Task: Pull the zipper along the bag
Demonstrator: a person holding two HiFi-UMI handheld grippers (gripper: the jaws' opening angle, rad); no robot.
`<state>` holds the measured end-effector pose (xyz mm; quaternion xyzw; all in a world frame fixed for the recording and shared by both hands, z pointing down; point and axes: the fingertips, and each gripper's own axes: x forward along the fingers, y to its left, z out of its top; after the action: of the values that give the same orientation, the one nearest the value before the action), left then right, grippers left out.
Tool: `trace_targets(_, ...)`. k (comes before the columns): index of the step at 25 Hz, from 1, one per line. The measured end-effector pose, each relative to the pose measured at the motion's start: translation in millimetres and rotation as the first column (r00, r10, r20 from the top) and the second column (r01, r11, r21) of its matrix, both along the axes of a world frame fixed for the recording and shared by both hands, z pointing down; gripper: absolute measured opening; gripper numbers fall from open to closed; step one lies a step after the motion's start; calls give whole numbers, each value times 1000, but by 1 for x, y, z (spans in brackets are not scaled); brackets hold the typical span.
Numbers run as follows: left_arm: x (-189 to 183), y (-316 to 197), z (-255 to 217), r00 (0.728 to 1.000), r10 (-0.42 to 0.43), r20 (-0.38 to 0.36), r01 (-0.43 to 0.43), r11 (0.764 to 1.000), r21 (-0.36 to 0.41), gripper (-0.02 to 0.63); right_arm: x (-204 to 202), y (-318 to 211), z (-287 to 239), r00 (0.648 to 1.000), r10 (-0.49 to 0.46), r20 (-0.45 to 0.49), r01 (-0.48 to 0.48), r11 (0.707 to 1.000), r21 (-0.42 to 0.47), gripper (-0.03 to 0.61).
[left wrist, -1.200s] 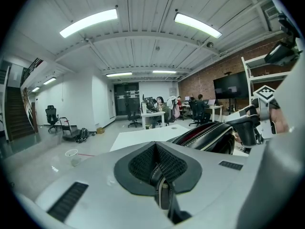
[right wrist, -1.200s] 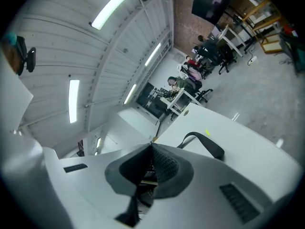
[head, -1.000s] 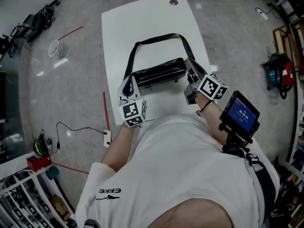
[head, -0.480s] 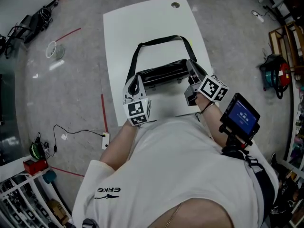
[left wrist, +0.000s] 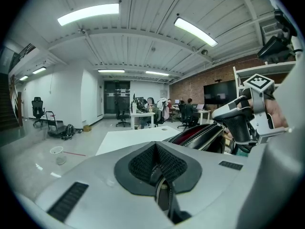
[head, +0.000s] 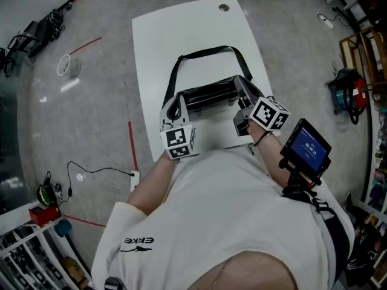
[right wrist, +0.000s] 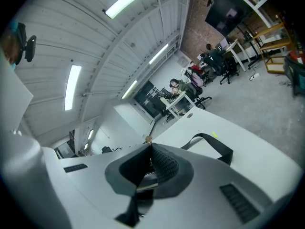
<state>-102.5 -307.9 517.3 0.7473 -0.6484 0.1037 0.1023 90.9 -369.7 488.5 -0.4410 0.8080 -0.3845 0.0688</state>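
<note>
Left jaws: my left gripper (left wrist: 159, 175) is clamped on a thin dark strip (left wrist: 162, 194) at the bag's left end.
Right jaws: my right gripper (right wrist: 150, 163) pinches a black pull tab (right wrist: 143, 182) at the right end.
Bag: the black soft fabric zip bag (head: 208, 94) lies on the white table (head: 193, 29). It looks light and floppy, so I anchor one end and pull the tab.
Inside: red lining (left wrist: 198, 132) shows; the contents are hidden.

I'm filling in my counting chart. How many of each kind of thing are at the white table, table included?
Black bag: 1
Tongs: 2, left tongs and right tongs
White table: 1
Total: 4
</note>
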Motion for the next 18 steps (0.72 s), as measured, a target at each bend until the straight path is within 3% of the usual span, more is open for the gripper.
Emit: trace_targets(18,29,-12,6,998,58,-33,-58,998,7,3,-7,4,-7,983,-22,-180,38,995,87,9)
